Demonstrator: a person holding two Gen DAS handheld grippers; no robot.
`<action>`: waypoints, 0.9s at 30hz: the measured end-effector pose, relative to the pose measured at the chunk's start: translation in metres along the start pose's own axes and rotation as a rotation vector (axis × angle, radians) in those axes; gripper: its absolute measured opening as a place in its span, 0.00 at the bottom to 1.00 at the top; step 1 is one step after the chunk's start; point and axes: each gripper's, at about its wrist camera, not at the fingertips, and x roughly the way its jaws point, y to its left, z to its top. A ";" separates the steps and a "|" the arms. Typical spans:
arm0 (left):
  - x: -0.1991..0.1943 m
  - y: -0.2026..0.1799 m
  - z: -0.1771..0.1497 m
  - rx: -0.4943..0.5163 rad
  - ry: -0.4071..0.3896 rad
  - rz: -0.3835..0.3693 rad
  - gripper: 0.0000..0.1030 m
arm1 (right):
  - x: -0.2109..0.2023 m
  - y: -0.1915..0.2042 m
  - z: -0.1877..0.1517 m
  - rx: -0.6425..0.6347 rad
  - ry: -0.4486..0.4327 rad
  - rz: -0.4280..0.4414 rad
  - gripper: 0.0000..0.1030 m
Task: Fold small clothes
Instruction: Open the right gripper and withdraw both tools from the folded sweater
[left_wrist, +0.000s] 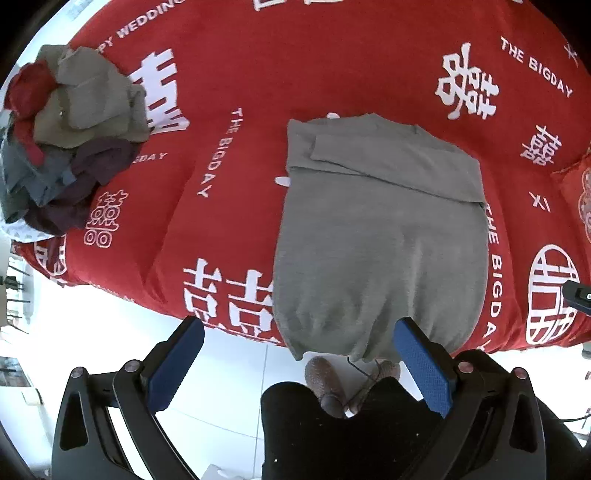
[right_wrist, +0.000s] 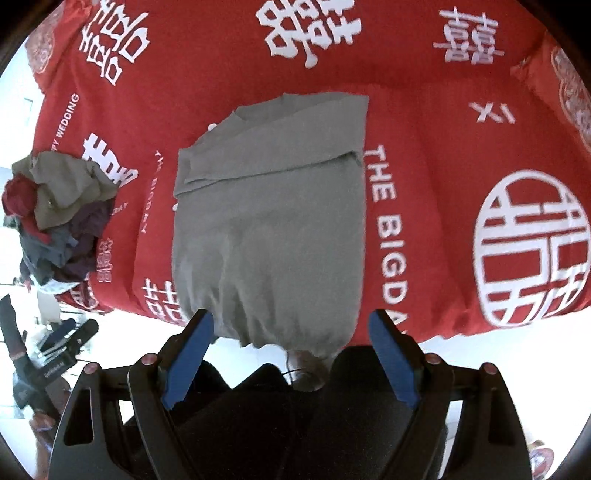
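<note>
A grey knit garment lies flat on the red bedspread, its sleeves folded across its far end and its hem hanging over the near edge. My left gripper hovers above that hem, open, with nothing between its blue pads. The right wrist view shows the same garment on the bedspread. My right gripper stands wide open above the hem, holding nothing. Each gripper shows at the edge of the other's view: the left gripper and the right gripper.
A heap of loose clothes in grey, red, blue and dark purple sits at the bed's left corner. Below the bed's edge lies white tiled floor. A person's black trousers and shoes stand there.
</note>
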 end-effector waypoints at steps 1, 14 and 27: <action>-0.001 0.004 -0.002 -0.008 -0.001 0.002 1.00 | 0.002 0.004 -0.001 -0.003 0.006 0.004 0.85; -0.007 0.027 -0.002 -0.089 -0.025 -0.006 1.00 | -0.001 0.032 0.007 -0.065 -0.025 0.013 0.85; -0.025 0.016 0.007 -0.023 -0.174 -0.031 1.00 | -0.015 0.029 0.009 -0.059 -0.064 0.008 0.85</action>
